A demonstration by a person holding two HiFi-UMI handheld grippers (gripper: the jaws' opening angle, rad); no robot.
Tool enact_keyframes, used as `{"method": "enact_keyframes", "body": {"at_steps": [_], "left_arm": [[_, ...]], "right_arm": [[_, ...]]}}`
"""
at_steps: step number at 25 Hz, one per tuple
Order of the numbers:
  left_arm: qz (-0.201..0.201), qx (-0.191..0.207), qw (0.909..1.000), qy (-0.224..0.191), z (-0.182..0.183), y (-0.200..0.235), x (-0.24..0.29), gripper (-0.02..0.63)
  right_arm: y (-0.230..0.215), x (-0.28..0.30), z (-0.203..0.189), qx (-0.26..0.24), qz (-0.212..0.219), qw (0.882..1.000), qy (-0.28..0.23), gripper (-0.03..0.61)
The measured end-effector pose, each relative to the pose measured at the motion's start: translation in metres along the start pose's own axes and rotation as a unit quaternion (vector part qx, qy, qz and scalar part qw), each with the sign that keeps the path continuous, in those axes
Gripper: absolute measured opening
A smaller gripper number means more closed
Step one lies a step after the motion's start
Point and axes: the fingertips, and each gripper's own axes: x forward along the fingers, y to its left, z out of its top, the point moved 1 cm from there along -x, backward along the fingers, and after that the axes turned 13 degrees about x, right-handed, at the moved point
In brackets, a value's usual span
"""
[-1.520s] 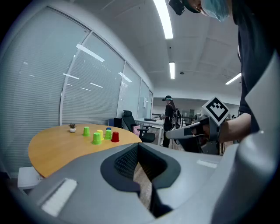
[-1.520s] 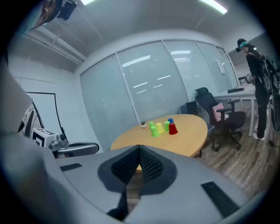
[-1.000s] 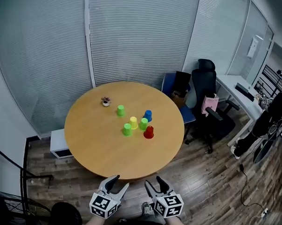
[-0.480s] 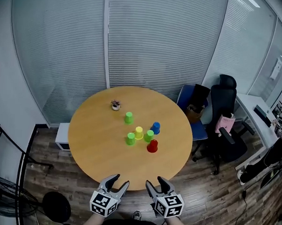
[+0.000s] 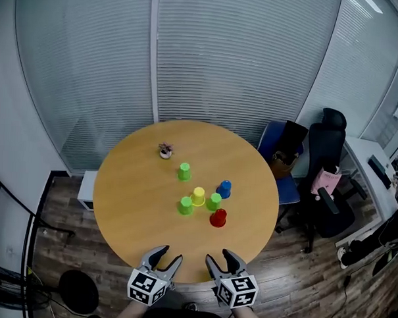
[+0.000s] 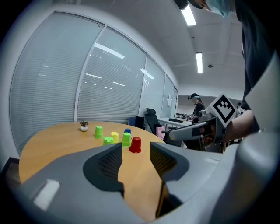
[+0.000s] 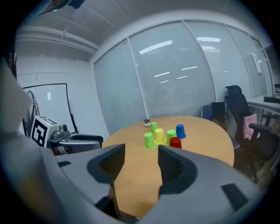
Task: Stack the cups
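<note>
Several upturned cups stand near the middle of the round wooden table: a red cup, a blue cup, a yellow cup and three green cups. All stand apart, none nested. My left gripper and right gripper hover side by side at the table's near edge, both open and empty. The left gripper view looks between its fingers at the red cup. In the right gripper view the cups sit well ahead of the jaws.
A tiny potted plant stands at the table's far left. Office chairs and a desk lie to the right, glass walls with blinds behind. A white box sits on the floor left of the table.
The view has shifted so the table sits nearer and lower in the frame. Both grippers keep the same pose at the bottom; the cups have not moved on the table.
</note>
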Motion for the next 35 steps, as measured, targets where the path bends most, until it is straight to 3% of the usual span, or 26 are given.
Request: {"method": "enact_keyframes", "body": {"at_steps": [19, 24, 35], "left_arm": [[-0.107, 0.040, 0.9932, 0.025, -0.010, 0.103, 0.106, 0.201], [-0.104, 0.038, 0.9931, 0.038, -0.022, 0.110, 0.124, 0.209], [-0.066, 0.015, 0.9946, 0.079, -0.050, 0.123, 0.176, 0.256]], "right_arm": [[-0.025, 0.097, 0.035, 0.028, -0.100, 0.994, -0.024, 0.206], [-0.037, 0.109, 0.032, 0.023, -0.102, 0.994, -0.014, 0.206], [-0.055, 0.135, 0.018, 0.004, -0.048, 0.997, 0.052, 0.206]]}}
